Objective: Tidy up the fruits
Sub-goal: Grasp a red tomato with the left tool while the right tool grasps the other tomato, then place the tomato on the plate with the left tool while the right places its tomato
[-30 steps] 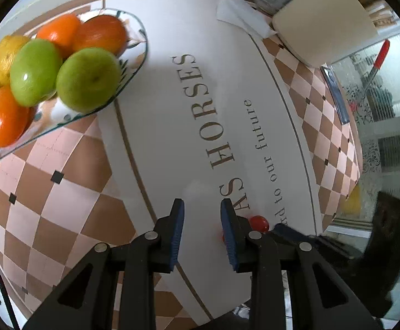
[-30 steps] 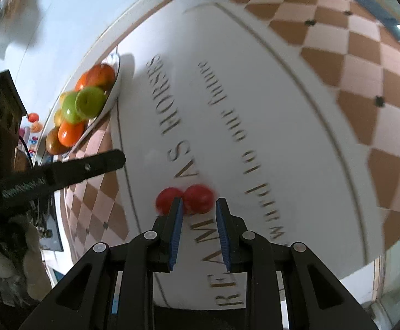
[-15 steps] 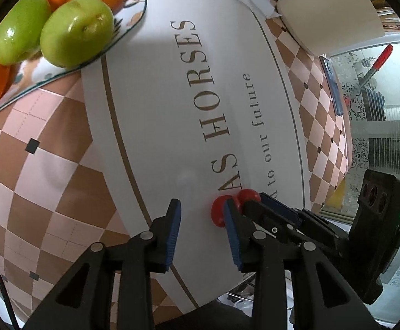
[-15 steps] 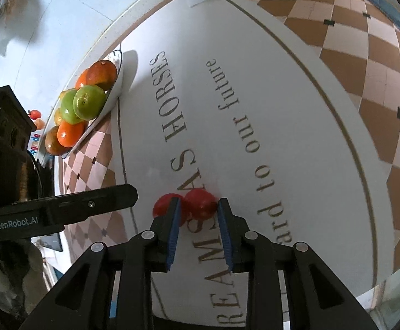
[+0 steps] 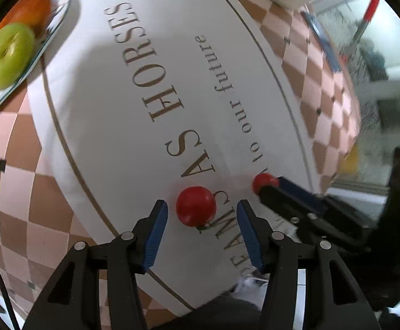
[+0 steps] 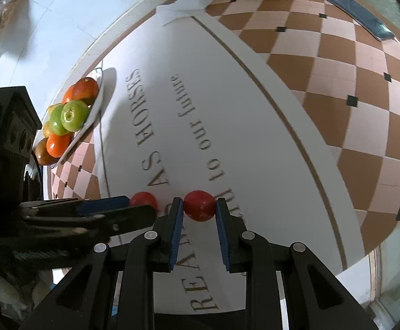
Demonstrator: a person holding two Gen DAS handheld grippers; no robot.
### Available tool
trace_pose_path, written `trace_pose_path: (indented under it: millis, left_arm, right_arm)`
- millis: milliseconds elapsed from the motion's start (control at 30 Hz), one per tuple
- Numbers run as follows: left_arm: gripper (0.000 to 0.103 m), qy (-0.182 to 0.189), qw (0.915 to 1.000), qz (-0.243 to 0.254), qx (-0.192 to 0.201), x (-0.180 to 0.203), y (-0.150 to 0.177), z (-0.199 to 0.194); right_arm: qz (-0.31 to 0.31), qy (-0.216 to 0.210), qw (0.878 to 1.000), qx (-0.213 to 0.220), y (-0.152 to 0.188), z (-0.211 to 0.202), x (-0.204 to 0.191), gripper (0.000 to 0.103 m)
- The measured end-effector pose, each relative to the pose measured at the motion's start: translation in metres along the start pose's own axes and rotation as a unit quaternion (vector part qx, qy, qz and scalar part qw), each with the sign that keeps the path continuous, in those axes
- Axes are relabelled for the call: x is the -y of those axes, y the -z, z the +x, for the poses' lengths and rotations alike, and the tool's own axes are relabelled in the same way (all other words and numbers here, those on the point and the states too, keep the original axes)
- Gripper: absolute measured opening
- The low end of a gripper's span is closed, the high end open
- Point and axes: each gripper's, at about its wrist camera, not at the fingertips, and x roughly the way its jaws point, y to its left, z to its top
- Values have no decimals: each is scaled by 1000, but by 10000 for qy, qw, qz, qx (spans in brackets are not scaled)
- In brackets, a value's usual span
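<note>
Inspected at the table (image 6: pixel 323 63), covered by a white cloth with brown lettering and a brown-and-pink checked border.

Left hand-held gripper (image 5: pixel 201 214): found spread apart, blue pads either side of a small round red tomato (image 5: pixel 196 205), gaps visible on both sides, no contact seen. Tomato found resting on the lettering of the cloth, at the near end of the table.

Right hand-held gripper (image 6: pixel 199 211): found closed upon a second small round red tomato (image 6: pixel 200 205), both blue pads touching its sides. Seen from the left wrist view as a red fruit (image 5: pixel 263 182) at the tip of the other tool's fingers, just beside the first tomato, apart from it. Lifted or still on the table: could not be determined.

Noted at the far left corner of the table: a shallow patterned glass dish (image 6: pixel 96 107) heaped with green apples (image 6: pixel 74 115) and oranges (image 6: pixel 58 144), well apart from both tomatoes.

Also noted at the far end of the table: a crumpled white tissue (image 6: pixel 186 7) and a flat blue object (image 6: pixel 351 12) on the checked border.
</note>
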Motion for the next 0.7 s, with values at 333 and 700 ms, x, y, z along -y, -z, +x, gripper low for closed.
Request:
trace_pose_path:
  millis: [333, 700]
  left_arm:
    - [28, -400, 9986, 238, 235, 1, 0, 1]
    - [28, -86, 9879, -809, 1322, -69, 1, -96]
  right_arm:
    - [-2, 75, 10000, 66, 2, -4, 0, 26]
    - [-28, -663, 9976, 206, -25, -7, -42, 26]
